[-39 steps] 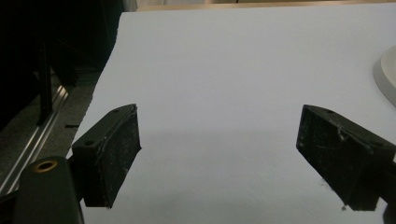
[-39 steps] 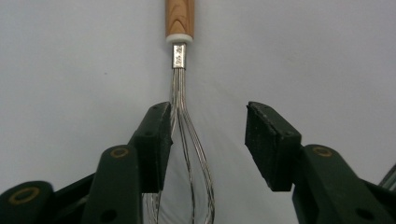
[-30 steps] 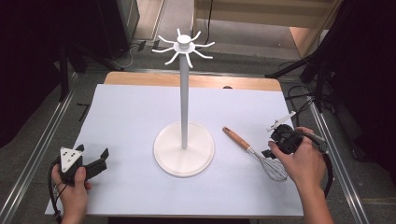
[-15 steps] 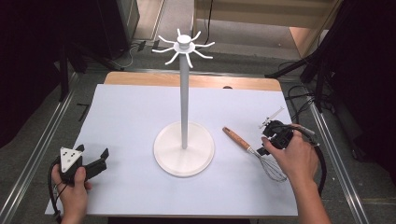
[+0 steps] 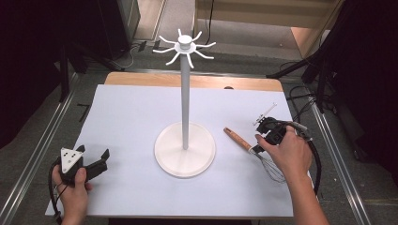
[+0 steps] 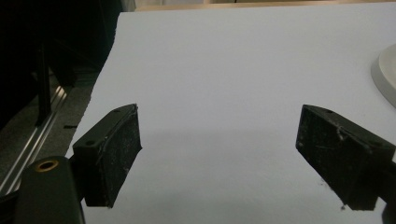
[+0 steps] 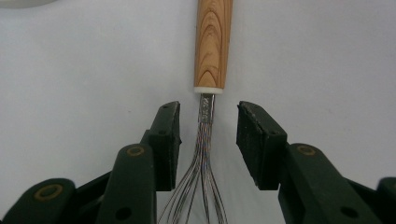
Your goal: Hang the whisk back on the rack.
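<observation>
A whisk (image 5: pixel 238 139) with a wooden handle and wire loops lies flat on the white table cover, right of a white hook stand (image 5: pixel 185 149). My right gripper (image 5: pixel 258 146) is lowered over the whisk where the handle meets the wires. In the right gripper view the whisk's (image 7: pixel 212 46) metal neck runs between the two pads of that gripper (image 7: pixel 208 116), with a gap on each side. The jaws have just been closing and the pads are not pressing on it. At the front left, my left gripper (image 5: pixel 92 151) rests open and empty on the cover, its jaws (image 6: pixel 219 116) wide apart.
The stand's tall pole (image 5: pixel 185 93) carries a ring of hooks (image 5: pixel 185 46) at the top; its round base (image 6: pixel 387 70) sits mid-table. The white cover (image 5: pixel 131 112) spans the table; a wooden strip (image 5: pixel 141 79) shows at the back. Metal rails flank both sides.
My right hand has shifted left and brought its gripper over the whisk's neck. The left hand has stayed where it was.
</observation>
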Available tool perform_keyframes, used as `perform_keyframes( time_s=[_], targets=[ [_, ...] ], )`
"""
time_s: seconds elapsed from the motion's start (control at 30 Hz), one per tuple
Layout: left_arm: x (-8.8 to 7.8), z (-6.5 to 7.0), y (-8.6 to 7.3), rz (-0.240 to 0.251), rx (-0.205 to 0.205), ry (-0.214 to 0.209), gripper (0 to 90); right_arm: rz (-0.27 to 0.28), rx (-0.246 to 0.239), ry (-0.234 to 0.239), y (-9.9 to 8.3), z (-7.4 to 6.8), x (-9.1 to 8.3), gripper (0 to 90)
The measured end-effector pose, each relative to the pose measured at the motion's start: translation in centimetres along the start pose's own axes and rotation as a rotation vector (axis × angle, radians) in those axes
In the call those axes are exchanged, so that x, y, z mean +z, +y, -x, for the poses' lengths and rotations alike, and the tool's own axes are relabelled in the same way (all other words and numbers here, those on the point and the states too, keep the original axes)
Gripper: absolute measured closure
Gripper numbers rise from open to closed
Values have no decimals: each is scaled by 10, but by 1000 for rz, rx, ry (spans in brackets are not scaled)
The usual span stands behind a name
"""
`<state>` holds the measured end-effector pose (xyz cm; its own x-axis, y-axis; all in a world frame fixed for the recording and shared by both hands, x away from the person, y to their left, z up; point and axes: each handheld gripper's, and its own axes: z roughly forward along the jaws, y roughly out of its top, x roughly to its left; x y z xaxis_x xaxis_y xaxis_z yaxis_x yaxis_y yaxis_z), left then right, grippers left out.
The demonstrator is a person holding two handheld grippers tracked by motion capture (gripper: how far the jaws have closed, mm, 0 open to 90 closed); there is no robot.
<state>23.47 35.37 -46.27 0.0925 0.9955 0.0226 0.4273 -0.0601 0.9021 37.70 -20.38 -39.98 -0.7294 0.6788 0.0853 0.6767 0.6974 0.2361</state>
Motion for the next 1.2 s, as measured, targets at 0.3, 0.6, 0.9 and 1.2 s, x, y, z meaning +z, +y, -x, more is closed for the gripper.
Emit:
perform_keyframes(
  time_s=[0.3, 0.6, 0.9, 1.2],
  targets=[
    [0, 0, 0, -1, -2, 2, 149, -21, -11, -4, 14, 0, 7, 633],
    [0, 0, 0, -1, -4, 1, 149, -45, -27, 1, 25, -2, 20, 666],
    [0, 0, 0, 0, -4, 1, 149, -74, -16, -4, 33, -1, 32, 647],
    [0, 0, 0, 1, -4, 3, 149, -109, -14, -29, 42, -3, 38, 691]
  ],
)
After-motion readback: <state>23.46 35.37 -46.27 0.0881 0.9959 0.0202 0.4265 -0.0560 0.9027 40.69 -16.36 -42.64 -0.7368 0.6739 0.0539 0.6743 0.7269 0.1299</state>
